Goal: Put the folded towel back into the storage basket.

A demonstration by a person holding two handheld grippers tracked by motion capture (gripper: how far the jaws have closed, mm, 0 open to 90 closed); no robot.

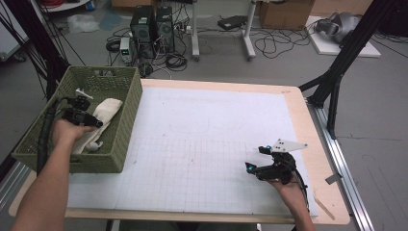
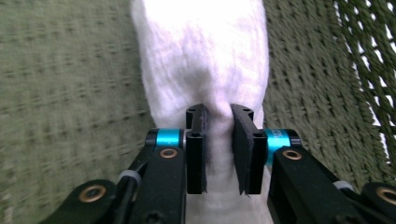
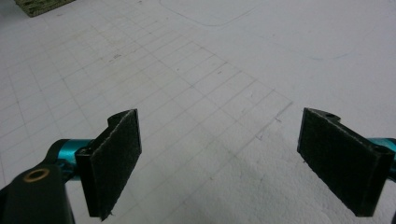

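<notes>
A: Item one, the basket (image 1: pixel 126 126)?
B: Olive-green woven basket, rectangular, open lattice near the rim, tighter weave lower down. It sits at the far left of the table, overhanging the left edge.

A: Contents?
B: One white cloth (image 1: pixel 107 111), soft and nubbly like towelling, rolled into a long bundle lying along the basket floor. In the left gripper view the cloth (image 2: pixel 205 60) runs up the middle, with the basket's (image 2: pixel 60 93) weave on both sides. A small white object (image 1: pixel 82 92) lies near the far wall; what it is I cannot tell.

A: Left gripper (image 1: pixel 98 123)?
B: Black body, turquoise collars behind flat black pads. It reaches into the basket. The jaws stand narrowly parted astride the cloth; a fold of cloth lies between the pads, the left pad close against it and a sliver of gap at the right, so I log it as not clamped.

A: Right gripper (image 1: pixel 256 158)?
B: Same build, with a grey three-cornered plate on top. It rests low over the near right of the table. In the right gripper view the jaws stand wide apart, the felt-like pads (image 3: pixel 116 158) bare, nothing between them.

A: Work surface?
B: White mat (image 1: pixel 207 144), faintly gridded, slightly rough, on a pale wooden table (image 1: pixel 308 125) with rounded corners
</notes>
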